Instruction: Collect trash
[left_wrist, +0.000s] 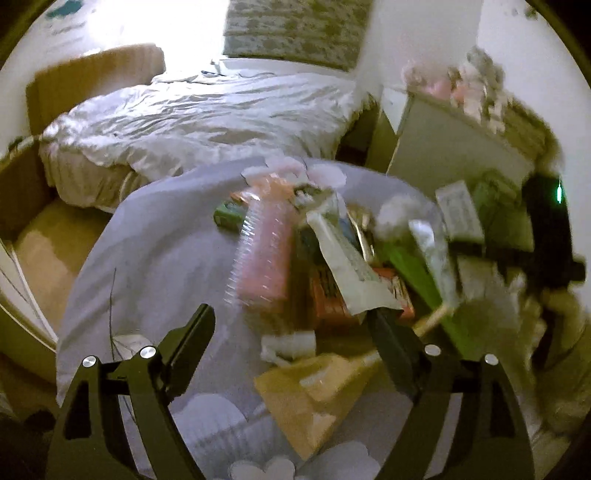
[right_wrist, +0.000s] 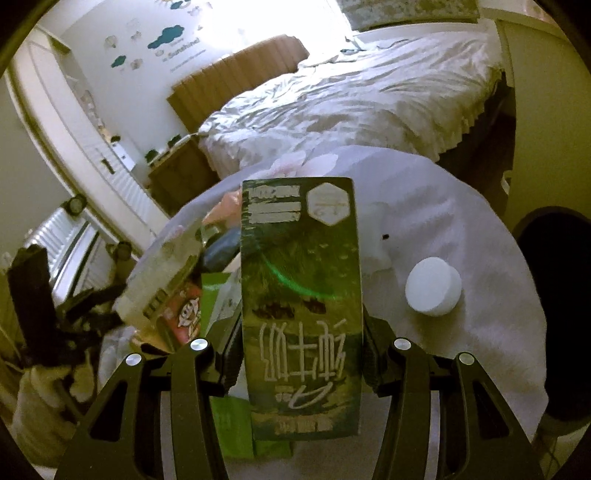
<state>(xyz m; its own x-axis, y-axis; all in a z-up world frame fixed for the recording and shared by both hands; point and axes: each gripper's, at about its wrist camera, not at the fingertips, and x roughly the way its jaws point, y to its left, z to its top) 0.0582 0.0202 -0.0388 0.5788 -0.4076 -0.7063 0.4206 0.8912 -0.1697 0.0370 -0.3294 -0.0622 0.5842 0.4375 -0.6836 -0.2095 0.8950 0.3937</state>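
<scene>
Bright daylight is washing over the rumpled white bed (right_wrist: 362, 96); a tan headboard (right_wrist: 236, 79) is standing at its left end.

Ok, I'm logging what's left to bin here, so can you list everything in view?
green carton: one, dark green with white lettering, held between the right fingers
white cap: one, white, on the cloth right of the carton
trash pile: several wrappers and packets, mixed colours, on the cloth; blurred, no exact count
pink bottle: one, ribbed clear pink, lying at the pile's left edge
cardboard piece: one, tan, nearest the left gripper
cloth: one, pale lilac, covering the table
bed: one, white crumpled bedding, behind
left gripper: black, open, empty
right gripper: black, shut on the carton
</scene>
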